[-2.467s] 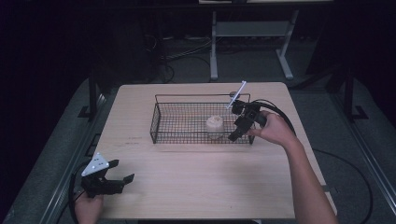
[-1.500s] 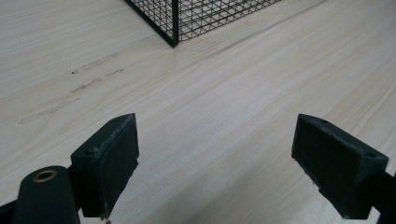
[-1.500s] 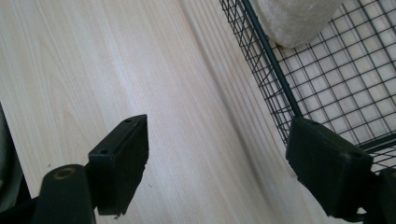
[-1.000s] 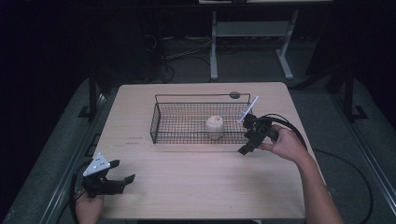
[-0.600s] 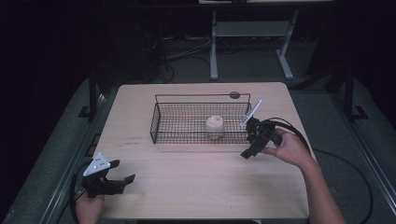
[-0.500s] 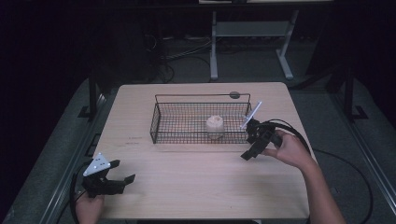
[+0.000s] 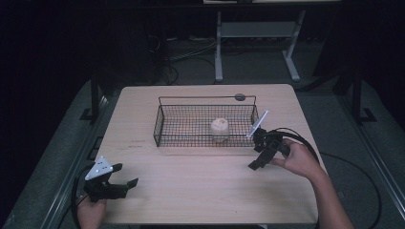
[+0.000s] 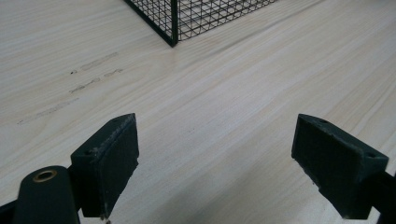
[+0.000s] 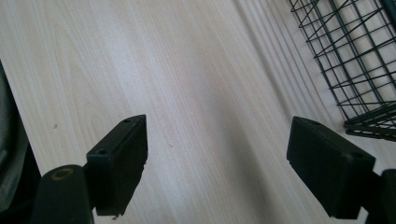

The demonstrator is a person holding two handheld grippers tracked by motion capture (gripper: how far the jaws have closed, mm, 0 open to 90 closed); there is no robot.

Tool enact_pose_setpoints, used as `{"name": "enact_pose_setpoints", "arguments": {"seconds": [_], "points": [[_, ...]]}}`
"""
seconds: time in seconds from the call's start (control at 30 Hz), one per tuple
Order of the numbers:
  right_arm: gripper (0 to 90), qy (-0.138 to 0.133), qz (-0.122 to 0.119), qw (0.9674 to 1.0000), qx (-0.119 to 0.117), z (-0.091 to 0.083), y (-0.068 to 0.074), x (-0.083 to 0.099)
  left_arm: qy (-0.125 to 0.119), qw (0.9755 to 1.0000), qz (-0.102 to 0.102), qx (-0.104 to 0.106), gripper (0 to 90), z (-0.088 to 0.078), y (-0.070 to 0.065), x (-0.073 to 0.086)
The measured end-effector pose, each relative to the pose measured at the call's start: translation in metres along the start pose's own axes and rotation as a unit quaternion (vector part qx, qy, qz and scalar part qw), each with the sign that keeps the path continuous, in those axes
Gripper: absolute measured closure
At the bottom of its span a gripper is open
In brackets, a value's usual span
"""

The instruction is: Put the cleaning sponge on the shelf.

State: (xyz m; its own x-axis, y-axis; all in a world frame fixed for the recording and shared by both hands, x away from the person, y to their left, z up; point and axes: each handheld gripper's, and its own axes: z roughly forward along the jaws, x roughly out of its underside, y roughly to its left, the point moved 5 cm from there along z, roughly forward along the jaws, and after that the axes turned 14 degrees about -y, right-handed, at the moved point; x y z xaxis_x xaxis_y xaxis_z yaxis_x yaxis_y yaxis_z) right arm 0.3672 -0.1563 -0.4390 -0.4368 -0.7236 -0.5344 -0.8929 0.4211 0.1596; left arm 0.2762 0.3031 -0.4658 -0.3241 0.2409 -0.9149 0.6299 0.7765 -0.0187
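Note:
A black wire basket stands on the light wood table, with a pale round object inside near its right end. My right gripper is open over the table just right of the basket's front corner, nothing between its jaws. In the right gripper view its jaws are wide apart above bare wood, with the basket at upper right. My left gripper rests open at the table's front left corner. In the left gripper view the jaws frame bare wood, and the basket's corner lies ahead.
A small dark round object sits on the table behind the basket's back right corner. A white metal stand and cables lie on the floor beyond the table. Broad bare wood runs along the table's front.
My right gripper has drawn back from above the basket's right end, down and toward the person, to the table right of the basket. The left gripper has stayed put.

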Motion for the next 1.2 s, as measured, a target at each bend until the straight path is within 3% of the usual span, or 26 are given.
{"name": "enact_pose_setpoints", "arguments": {"seconds": [0.7,1.2], "points": [[20.7,-0.024,0.009,0.9997,0.002,-0.004,0.007,0.029,0.0,1.0,0.0,-0.001,13.7,0.0,0.0,0.0],[20.5,-0.033,0.026,0.9991,0.008,-0.003,0.009,0.061,0.002,1.0,0.003,0.0,13.7,0.0,-0.001,0.001]]}}
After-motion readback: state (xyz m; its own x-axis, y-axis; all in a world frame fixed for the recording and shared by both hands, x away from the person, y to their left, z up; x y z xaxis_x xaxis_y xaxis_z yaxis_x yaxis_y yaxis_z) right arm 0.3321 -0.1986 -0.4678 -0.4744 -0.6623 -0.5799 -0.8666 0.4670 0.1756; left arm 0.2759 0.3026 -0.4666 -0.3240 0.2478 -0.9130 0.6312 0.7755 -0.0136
